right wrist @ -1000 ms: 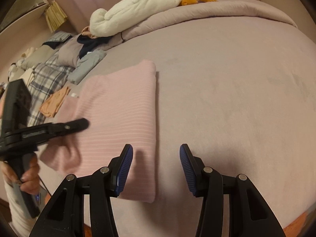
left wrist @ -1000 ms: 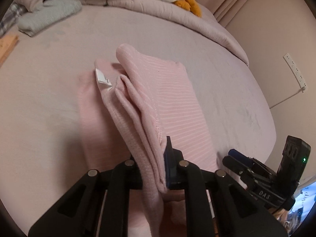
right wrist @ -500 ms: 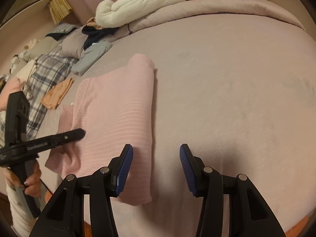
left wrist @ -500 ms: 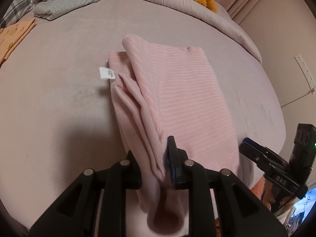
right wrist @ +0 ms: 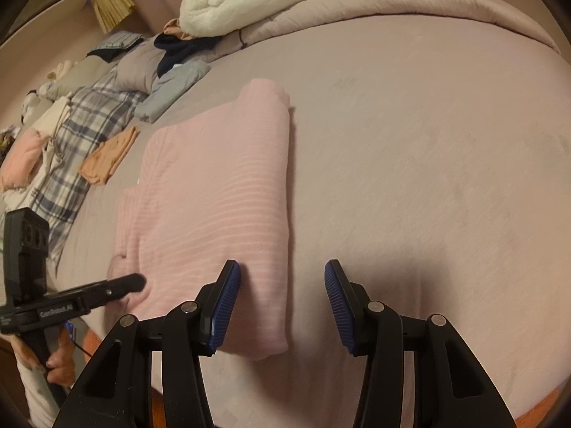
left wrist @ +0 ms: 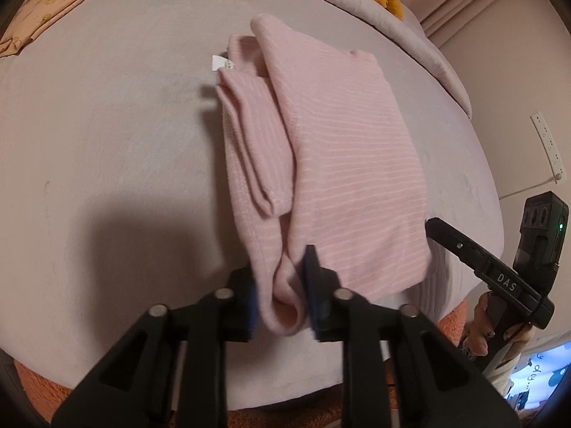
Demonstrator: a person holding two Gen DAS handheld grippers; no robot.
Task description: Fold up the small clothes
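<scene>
The pink top [left wrist: 339,164] lies folded on the bed [left wrist: 107,142]; the left claw [left wrist: 280,303], its jaws closing, has a fold of the top's near edge between its pads; the right claw [right wrist: 282,303] hangs half open, empty, over the top's right edge.

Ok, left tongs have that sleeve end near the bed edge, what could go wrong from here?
1. The left tongs are closing on only the sleeve cuff; a pull may drag the folded top out of shape.
2. The cuff sits by the bed edge, so if dropped it could hang over.
3. The right tongs are open and hold nothing, so the fold can shift.
</scene>
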